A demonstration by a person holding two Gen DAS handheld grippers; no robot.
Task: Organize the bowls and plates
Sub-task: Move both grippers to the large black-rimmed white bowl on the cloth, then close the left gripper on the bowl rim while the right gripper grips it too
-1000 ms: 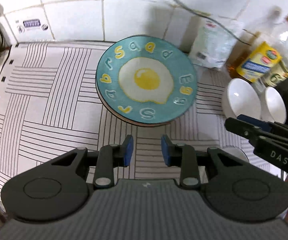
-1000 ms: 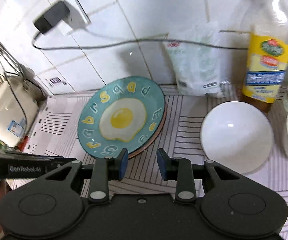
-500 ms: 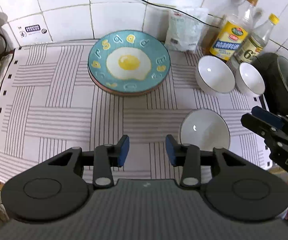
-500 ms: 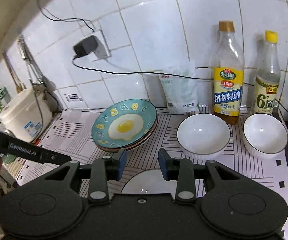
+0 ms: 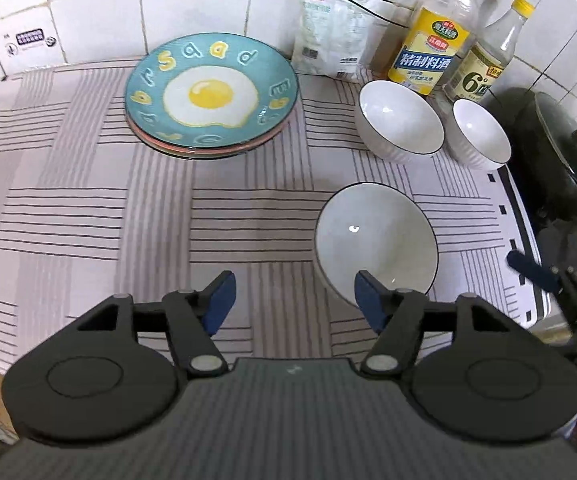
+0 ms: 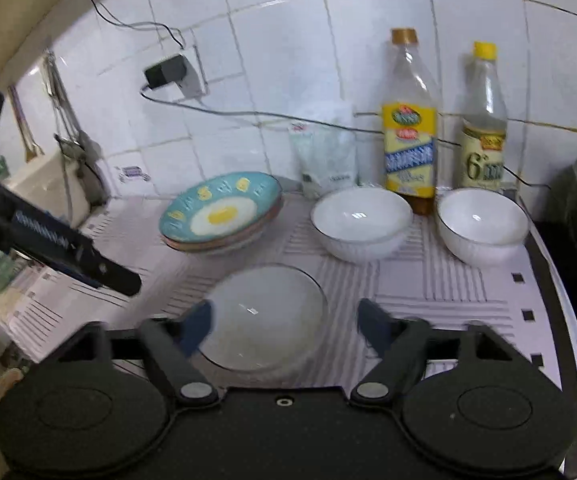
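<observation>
The plates (image 5: pixel 211 96) are stacked to the left of the near bowl (image 5: pixel 375 238), and two more bowls (image 5: pixel 401 124) are set behind it. Both the left gripper (image 5: pixel 291 300) and right gripper (image 6: pixel 284 322) are held wide apart, empty. The near bowl should be pinched by its rim, lifted gently and nested into another bowl.

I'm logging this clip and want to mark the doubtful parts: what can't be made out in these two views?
- Plate stack: the count under the egg plate is unclear in both views; the top plate covers the rest.
- Near bowl: blurred in the right wrist view, its front rim behind the right claw.
- Pot: cut off by the right edge in both views.
- Bag: print too small to read.
</observation>
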